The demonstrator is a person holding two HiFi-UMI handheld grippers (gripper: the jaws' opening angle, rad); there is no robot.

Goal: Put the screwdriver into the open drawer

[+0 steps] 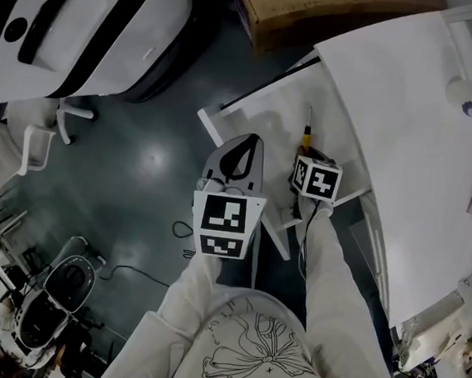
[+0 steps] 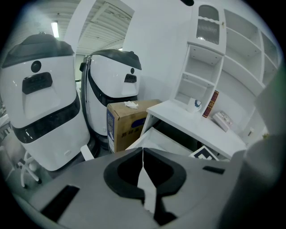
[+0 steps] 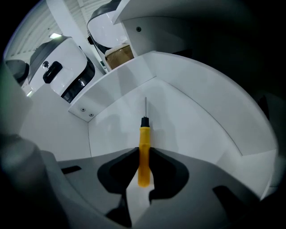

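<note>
A screwdriver point(image 3: 144, 152) with a yellow handle and thin metal shaft is clamped between the jaws of my right gripper point(image 3: 144, 156). Its shaft points toward the back corner of the open white drawer point(image 3: 183, 116). In the head view the right gripper point(image 1: 305, 155) reaches down into the drawer point(image 1: 264, 112), and the screwdriver point(image 1: 306, 136) sticks out ahead of it. My left gripper point(image 1: 244, 149) hovers at the drawer's front left. Its jaws point(image 2: 143, 154) are shut with nothing between them.
The drawer hangs under a white desk top point(image 1: 415, 135). A cardboard box point(image 1: 320, 9) stands beyond the desk, and large white machines point(image 1: 78, 19) stand on the dark floor to the left. A white shelf unit point(image 2: 223, 53) rises behind the desk, which carries a cup point(image 2: 194, 105).
</note>
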